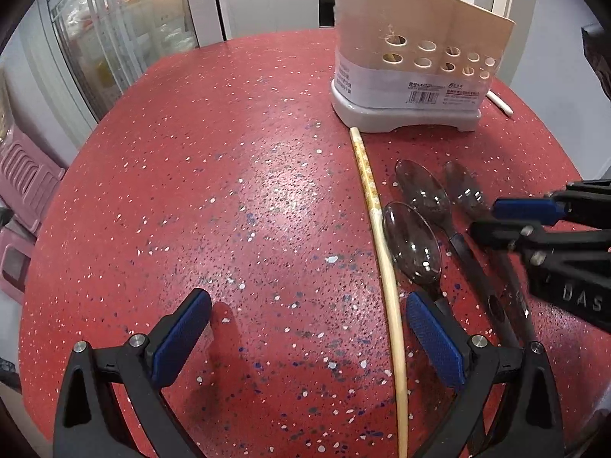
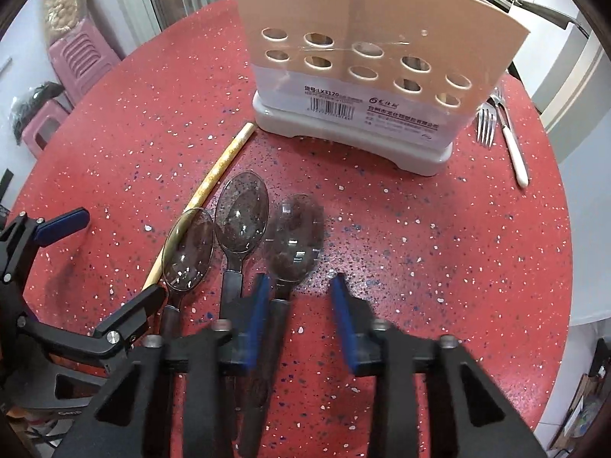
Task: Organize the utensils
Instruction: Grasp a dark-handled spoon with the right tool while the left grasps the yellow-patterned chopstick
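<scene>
Three clear smoky plastic spoons lie side by side on the red speckled table (image 2: 439,248): left (image 2: 187,244), middle (image 2: 240,213), right (image 2: 294,236). A pale chopstick (image 2: 214,175) lies left of them. My right gripper (image 2: 301,316) is open, low over the right spoon's handle, which runs between its fingers. My left gripper (image 1: 307,337) is open and empty; the chopstick (image 1: 382,236) runs between its fingers near the right pad. The beige utensil holder (image 2: 366,68) with round holes stands behind the spoons, and it shows in the left wrist view (image 1: 412,53) too.
Forks with white handles (image 2: 504,133) lie right of the holder. Pink plastic stools (image 2: 76,65) stand beyond the table's left edge. A glass cabinet (image 1: 114,38) stands beyond the table in the left wrist view.
</scene>
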Demonstrator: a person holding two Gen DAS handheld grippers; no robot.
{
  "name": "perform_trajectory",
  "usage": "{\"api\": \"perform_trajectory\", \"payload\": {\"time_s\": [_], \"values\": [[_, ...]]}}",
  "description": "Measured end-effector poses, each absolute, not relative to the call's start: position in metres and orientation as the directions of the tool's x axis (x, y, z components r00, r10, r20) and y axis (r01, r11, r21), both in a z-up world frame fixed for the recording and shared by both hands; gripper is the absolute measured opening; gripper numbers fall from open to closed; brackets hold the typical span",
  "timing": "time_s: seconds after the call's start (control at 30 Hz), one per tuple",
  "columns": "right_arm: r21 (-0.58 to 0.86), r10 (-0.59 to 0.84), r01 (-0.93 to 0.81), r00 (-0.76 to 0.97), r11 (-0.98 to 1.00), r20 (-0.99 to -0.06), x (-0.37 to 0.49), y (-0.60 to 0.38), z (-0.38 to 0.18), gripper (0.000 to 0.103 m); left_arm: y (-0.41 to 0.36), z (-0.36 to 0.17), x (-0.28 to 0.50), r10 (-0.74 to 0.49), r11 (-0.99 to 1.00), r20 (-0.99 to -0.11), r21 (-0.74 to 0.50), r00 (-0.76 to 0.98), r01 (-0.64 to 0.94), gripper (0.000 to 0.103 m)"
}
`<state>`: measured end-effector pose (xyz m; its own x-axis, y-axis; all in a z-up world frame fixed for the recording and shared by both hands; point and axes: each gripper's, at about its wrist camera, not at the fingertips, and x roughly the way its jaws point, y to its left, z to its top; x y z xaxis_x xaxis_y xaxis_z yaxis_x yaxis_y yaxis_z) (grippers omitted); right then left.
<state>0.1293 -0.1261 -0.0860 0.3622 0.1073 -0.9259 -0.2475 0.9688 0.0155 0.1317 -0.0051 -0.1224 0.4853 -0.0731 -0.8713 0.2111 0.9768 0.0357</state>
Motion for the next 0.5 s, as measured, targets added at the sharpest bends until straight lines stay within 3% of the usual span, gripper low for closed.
{"api": "perform_trajectory", "payload": {"time_s": [0.5], "values": [[0.129,0.207,-0.219,0.380,0.967,-0.902,0.118,-0.165,-0.085,0.012,-0.030,-0.118,0.168,-0.133,0.959,-0.900,-0.011,0.414,0.285,0.103]]}}
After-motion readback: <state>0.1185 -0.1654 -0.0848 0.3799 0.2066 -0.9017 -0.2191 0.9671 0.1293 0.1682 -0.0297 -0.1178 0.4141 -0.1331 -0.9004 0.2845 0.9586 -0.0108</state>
